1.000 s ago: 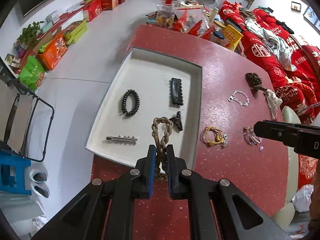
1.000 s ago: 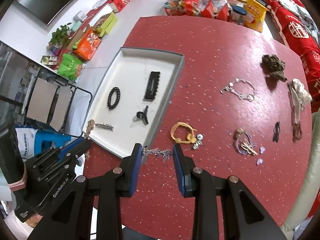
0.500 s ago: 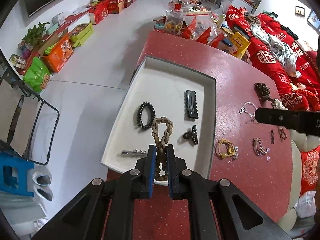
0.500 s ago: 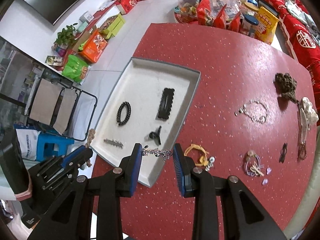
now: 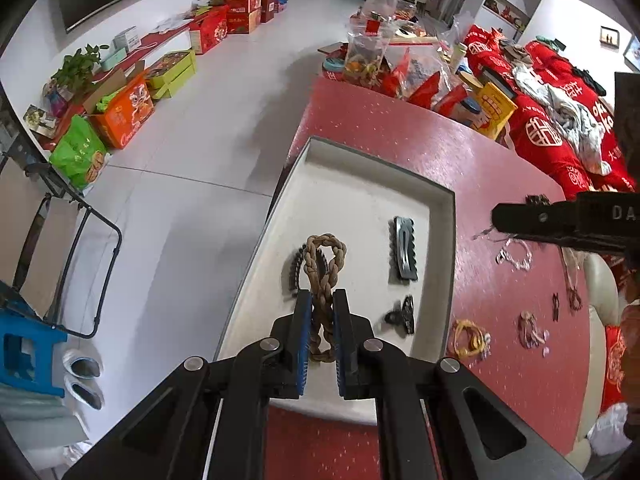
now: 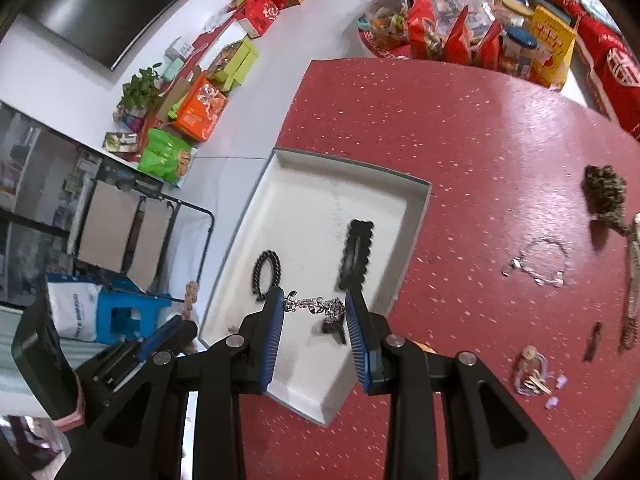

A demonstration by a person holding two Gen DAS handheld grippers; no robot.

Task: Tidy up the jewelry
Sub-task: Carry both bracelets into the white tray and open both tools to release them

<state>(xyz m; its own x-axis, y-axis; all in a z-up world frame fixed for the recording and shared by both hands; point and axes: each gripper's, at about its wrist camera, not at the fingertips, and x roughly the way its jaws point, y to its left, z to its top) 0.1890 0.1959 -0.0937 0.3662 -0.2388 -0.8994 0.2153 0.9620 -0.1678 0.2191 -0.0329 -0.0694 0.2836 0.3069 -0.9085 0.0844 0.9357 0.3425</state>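
My left tongs (image 5: pixel 322 312) pinch the braid (image 5: pixel 323 268), its long axis running straight out over the tray (image 5: pixel 352 184) below. My right tongs (image 6: pixel 315 312) clamp the silver clip (image 6: pixel 314 304) crosswise, also above the tray, nearer the table-side rim.

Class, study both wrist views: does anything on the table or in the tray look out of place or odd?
Yes. Several pieces lie scattered on the red table outside the white tray: a silver bracelet, a yellow band and a brown tangled piece. Nothing looks damaged or spilled.
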